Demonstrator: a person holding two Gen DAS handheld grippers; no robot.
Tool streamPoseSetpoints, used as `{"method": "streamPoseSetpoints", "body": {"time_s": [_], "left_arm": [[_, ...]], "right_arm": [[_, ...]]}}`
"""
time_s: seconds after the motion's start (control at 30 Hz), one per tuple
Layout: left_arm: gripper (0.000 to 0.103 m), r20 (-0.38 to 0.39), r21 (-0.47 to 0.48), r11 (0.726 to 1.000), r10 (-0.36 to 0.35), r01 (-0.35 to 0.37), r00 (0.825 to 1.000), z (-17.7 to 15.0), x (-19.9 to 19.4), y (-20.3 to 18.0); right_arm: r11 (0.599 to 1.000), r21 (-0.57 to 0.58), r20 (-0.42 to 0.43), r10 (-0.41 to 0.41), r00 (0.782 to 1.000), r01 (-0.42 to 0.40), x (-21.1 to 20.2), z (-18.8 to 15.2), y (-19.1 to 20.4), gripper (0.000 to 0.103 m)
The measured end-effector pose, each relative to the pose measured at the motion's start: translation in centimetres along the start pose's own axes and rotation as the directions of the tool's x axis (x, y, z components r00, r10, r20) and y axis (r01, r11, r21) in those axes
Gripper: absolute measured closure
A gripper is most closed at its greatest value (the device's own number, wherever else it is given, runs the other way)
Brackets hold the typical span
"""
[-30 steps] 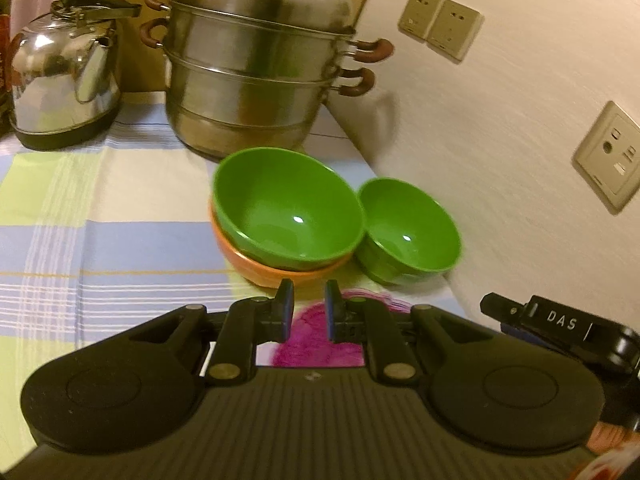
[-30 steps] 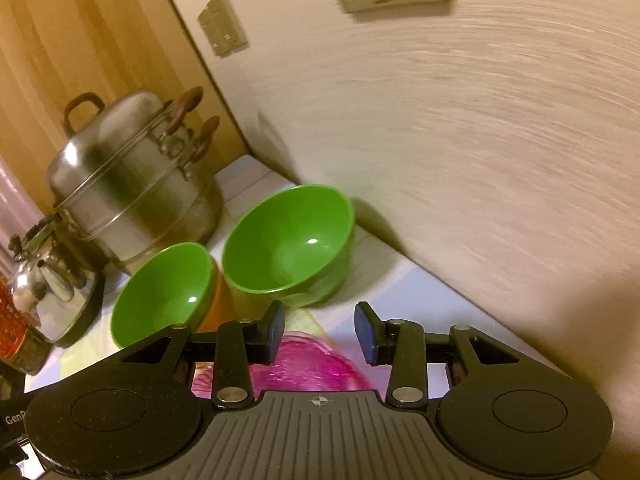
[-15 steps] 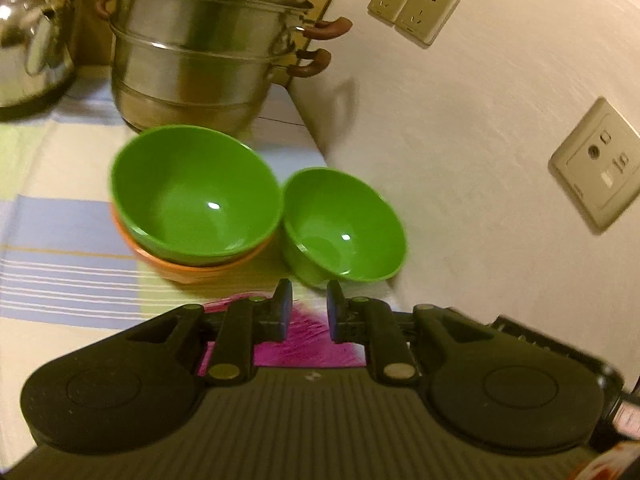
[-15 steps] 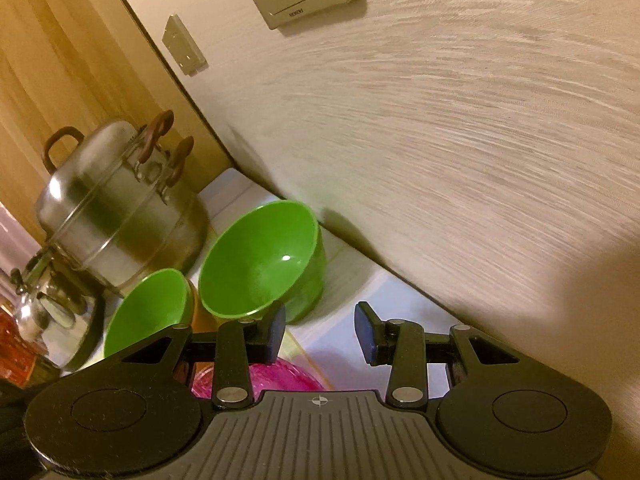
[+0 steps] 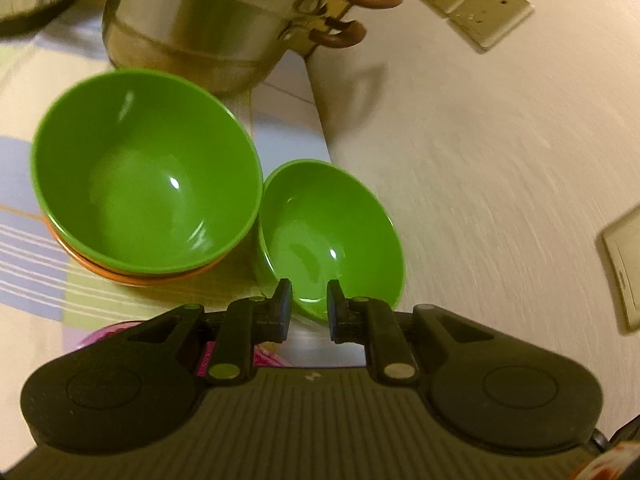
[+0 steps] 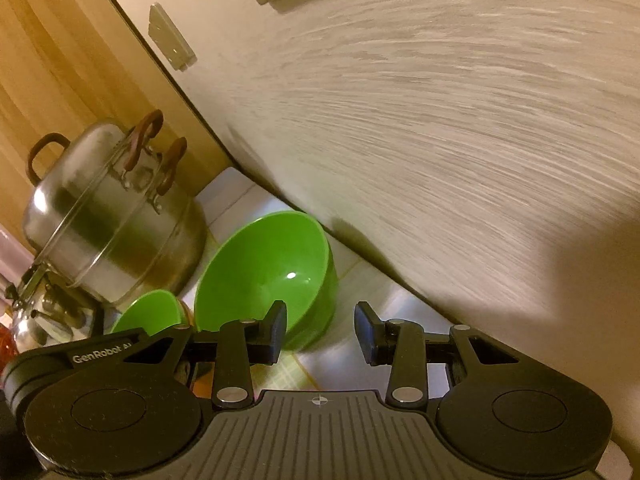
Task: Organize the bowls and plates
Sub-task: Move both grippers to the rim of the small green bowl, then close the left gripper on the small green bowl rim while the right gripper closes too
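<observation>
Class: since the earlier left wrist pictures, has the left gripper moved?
Yes. The left gripper has closed in on the small green bowl, toward the wall, leaving the steamer pot farther behind.

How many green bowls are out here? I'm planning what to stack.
2. The larger green bowl sits nested in an orange bowl on the tablecloth; the smaller green bowl stands beside it, nearer the wall. Others may be hidden out of view.
</observation>
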State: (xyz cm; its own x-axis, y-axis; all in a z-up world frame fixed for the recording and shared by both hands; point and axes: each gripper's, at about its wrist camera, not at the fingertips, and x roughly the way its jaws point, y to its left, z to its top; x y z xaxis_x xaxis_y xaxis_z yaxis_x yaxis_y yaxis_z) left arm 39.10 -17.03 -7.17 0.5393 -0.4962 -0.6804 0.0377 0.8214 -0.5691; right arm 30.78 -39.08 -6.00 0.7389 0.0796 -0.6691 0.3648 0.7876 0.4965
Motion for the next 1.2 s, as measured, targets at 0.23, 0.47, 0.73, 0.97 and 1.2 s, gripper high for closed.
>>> {"method": "streamPoseSetpoints", "body": {"time_s": [0.23,0.47,0.73,0.97,1.2], "left_arm": [[0.089,0.000,-0.011,0.999,0.046,-0.046,0.999,0.2,1.2,0.4],[0.088,-0.003,-0.018,0.998,0.057,-0.057,0.998,0.5,2.1,0.9],[0.086,-0.001,-0.008,0.997,0.077,-0.077,0.997,0.7,3.0,1.3],[0.085,0.006,-0.010,0.996,0.086,-0.085,0.996,0.7,3.6,1.5],[0.085,0.002,0.010,0.997,0.080,-0.080,0.997,0.7,3.6,1.5]], "right_arm": [[1.000,-0.013,-0.009,-0.003,1.000,0.003,1.7,0.5,0.4,0.064],[1.000,-0.006,-0.031,-0.002,1.000,0.002,3.2,0.7,0.6,0.064],[1.000,-0.014,-0.062,-0.012,0.998,0.011,5.5,0.8,0.8,0.064],[0.998,-0.032,-0.072,-0.050,0.996,0.048,7.3,0.6,0.9,0.065],[0.998,-0.016,-0.077,-0.055,0.996,0.053,8.4,0.6,0.4,0.079]]}}
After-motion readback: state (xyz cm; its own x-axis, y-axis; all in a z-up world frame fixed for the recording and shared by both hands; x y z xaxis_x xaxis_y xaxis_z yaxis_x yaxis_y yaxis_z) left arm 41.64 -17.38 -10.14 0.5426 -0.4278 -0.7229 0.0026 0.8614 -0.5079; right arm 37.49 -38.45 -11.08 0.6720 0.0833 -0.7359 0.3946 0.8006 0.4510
